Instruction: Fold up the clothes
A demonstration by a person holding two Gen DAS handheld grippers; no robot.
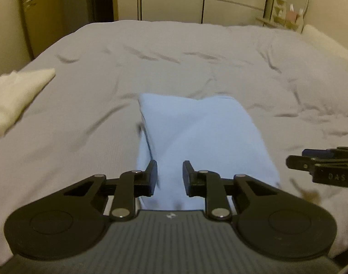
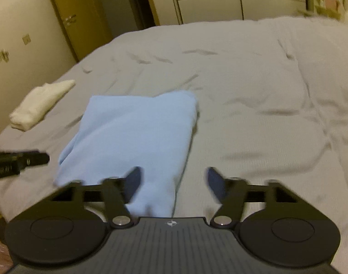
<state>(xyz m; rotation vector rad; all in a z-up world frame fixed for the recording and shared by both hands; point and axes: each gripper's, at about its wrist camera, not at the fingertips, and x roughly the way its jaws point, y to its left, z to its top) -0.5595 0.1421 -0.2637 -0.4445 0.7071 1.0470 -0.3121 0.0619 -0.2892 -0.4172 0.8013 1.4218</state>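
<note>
A light blue garment (image 1: 196, 137) lies folded into a rectangle on the grey bed (image 1: 151, 52); it also shows in the right wrist view (image 2: 132, 137). My left gripper (image 1: 170, 171) is open over its near left edge, with nothing between the jaws. My right gripper (image 2: 172, 178) is open over the garment's near right corner and holds nothing. The right gripper shows at the right edge of the left wrist view (image 1: 295, 163). The left gripper shows at the left edge of the right wrist view (image 2: 36, 157).
A folded cream cloth (image 1: 16, 93) lies near the bed's left edge, also in the right wrist view (image 2: 39, 105). Wardrobe doors (image 1: 196, 0) stand beyond the bed. A shelf with small items (image 1: 286, 11) is at the far right. A wooden door (image 2: 66, 18) is at the left.
</note>
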